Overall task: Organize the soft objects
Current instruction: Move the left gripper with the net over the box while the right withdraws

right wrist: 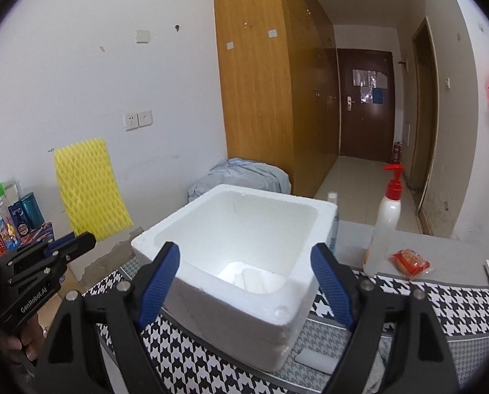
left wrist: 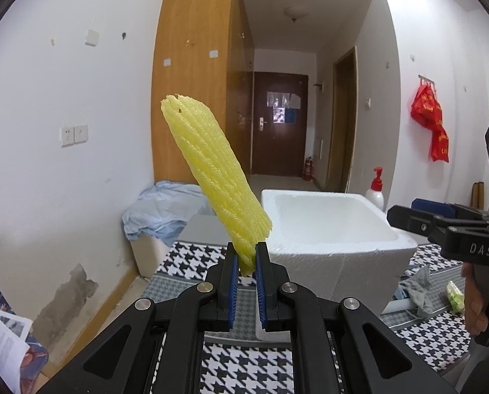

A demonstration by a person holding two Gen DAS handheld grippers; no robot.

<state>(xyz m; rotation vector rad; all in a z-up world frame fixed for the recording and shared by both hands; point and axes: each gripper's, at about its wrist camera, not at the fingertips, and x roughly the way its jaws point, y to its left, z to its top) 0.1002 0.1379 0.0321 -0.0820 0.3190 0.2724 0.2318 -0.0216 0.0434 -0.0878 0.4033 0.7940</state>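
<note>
A: What is the left tool (left wrist: pixel 247 262) doing?

B: It is clenched on the lower end of the yellow foam net sleeve (left wrist: pixel 216 177). The blue pads (left wrist: pixel 234 282) pinch it, and the sleeve stands up from the tool, leaning away to the tool's left.

A: And the right tool (right wrist: pixel 246 282)?

B: Released, its blue fingers (right wrist: pixel 159 282) spread wide with nothing pressed between them. Seen along those fingers, the white foam box (right wrist: pixel 211 312) sits just ahead, its near corner showing in the gap.

A: Where is the box relative to the left tool?

B: Ahead and slightly to its right, on the houndstooth cloth (left wrist: pixel 241 361) that covers the tabletop. The sleeve is up in the air, not over the box opening as far as I can tell.

A: Anything inside the box?

B: A few white pieces (right wrist: pixel 254 279) lie on its bottom; I cannot tell what they are.

A: What else is near?

B: Ahead-right of the right tool stand a white pump bottle with a red top (right wrist: pixel 387 223) and a small red packet (right wrist: pixel 408 261). Behind the box lies a pale blue bundle of fabric (right wrist: pixel 244 172). From the right tool's camera, the left tool shows at far left, holding the sleeve upright.
</note>
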